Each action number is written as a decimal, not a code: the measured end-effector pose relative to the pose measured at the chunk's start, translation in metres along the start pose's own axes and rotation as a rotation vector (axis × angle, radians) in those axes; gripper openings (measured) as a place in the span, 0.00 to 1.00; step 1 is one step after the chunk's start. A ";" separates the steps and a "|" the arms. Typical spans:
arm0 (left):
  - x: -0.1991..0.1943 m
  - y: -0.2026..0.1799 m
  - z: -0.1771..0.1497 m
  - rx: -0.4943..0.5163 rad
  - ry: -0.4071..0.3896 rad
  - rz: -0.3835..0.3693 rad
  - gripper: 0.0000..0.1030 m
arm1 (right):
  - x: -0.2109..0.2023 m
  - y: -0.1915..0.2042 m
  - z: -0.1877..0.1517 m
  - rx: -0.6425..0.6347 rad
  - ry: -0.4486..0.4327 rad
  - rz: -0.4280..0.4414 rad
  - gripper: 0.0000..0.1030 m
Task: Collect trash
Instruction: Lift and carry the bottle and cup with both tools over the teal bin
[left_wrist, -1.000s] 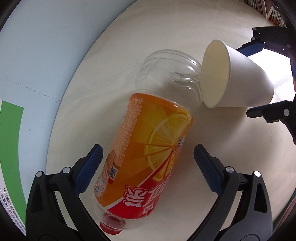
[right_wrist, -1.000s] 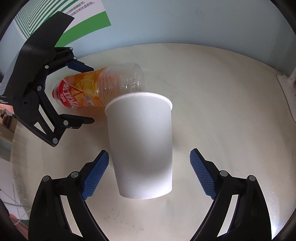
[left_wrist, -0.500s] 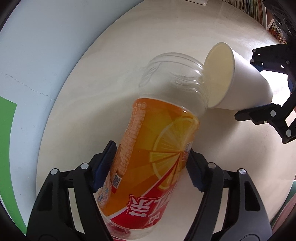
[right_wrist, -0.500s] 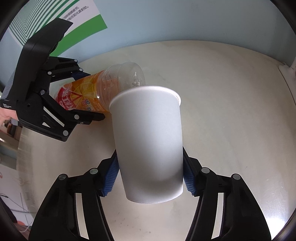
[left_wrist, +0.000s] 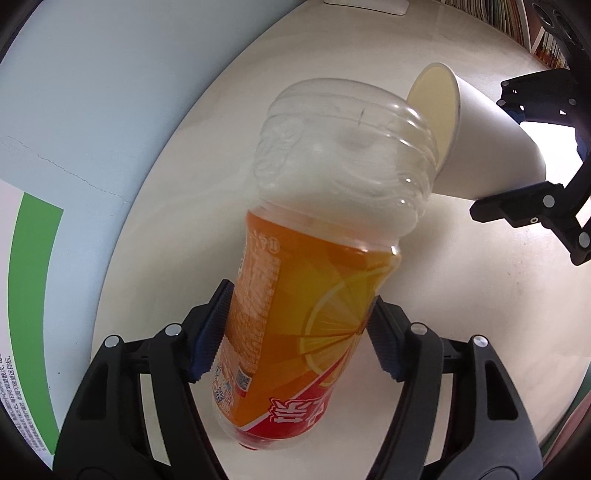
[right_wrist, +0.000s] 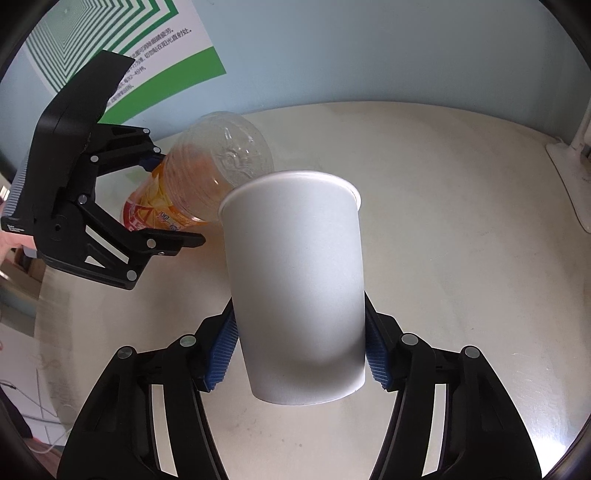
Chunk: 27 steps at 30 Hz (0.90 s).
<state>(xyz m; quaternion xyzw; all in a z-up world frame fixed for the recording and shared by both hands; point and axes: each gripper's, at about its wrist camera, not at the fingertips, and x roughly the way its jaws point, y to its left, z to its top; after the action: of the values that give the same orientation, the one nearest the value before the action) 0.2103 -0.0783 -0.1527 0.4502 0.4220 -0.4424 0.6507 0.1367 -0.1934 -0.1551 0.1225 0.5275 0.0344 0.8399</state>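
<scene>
My left gripper (left_wrist: 299, 332) is shut on a clear plastic bottle (left_wrist: 317, 258) with an orange and red label, held tilted above the round cream table (left_wrist: 461, 295). My right gripper (right_wrist: 299, 354) is shut on a white paper cup (right_wrist: 295, 288), gripped near its base and lifted off the table. In the left wrist view the cup (left_wrist: 480, 140) lies just behind the bottle's clear base, with the right gripper (left_wrist: 543, 158) around it. In the right wrist view the bottle (right_wrist: 199, 184) and the left gripper (right_wrist: 162, 199) are at the left, the bottle's base close to the cup's rim.
A pale blue wall with a green and white poster (right_wrist: 122, 59) stands behind the table. A white object (right_wrist: 572, 166) sits at the table's right edge. Bookshelves (left_wrist: 517, 22) show at the far right in the left wrist view.
Both grippers closed from open onto their objects. The left one has lifted the bottle and the right one has lifted the cup off the table.
</scene>
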 end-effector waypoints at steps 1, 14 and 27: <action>-0.003 -0.001 0.000 -0.003 -0.001 0.007 0.64 | -0.001 -0.005 0.001 -0.003 -0.002 0.001 0.59; -0.034 -0.014 -0.004 -0.061 -0.030 0.083 0.63 | -0.031 0.008 -0.009 -0.048 -0.045 0.023 0.59; -0.089 -0.033 -0.020 -0.154 -0.071 0.176 0.55 | -0.064 0.041 -0.014 -0.182 -0.069 0.075 0.59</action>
<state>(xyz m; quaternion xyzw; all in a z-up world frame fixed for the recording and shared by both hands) 0.1529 -0.0481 -0.0801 0.4182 0.3904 -0.3653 0.7343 0.0986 -0.1635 -0.0951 0.0664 0.4882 0.1094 0.8633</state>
